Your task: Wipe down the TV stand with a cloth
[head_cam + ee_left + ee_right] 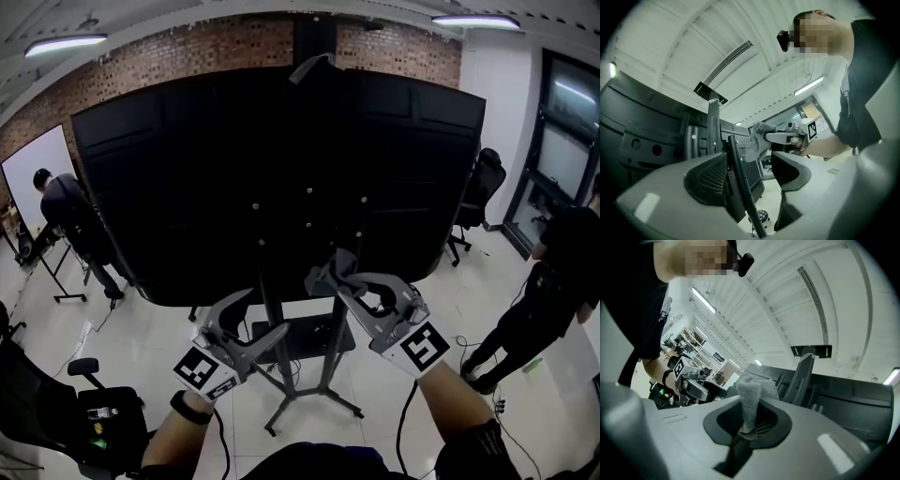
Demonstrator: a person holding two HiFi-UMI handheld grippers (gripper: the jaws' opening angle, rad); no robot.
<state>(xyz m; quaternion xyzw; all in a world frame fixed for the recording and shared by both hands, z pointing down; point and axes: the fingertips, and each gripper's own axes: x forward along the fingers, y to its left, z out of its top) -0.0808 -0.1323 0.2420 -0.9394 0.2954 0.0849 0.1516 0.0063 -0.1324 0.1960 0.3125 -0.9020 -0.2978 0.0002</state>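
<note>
TV stand (328, 364), seen from behind at the centre of the head view, is hard to separate from the black backs of the screens (281, 169) it carries. Its upper part is lost in the dark, and the grippers cover part of its lower frame.

The right gripper (330, 275) is clenched on a pale grey cloth (749, 401), bunched at its tips beside the stand. Whether the cloth touches the metal cannot be told.

The left gripper (754, 173), at 8 o'clock from the right one, has its jaws spread apart. One dark pole (740, 187) of the stand runs between them, close against the meshed pad.

A person (67, 211) stands by a whiteboard (33, 169) at 9 o'clock, an office chair (478, 192) sits at 2 o'clock, and another person (553, 281) is cut off at 3 o'clock.
</note>
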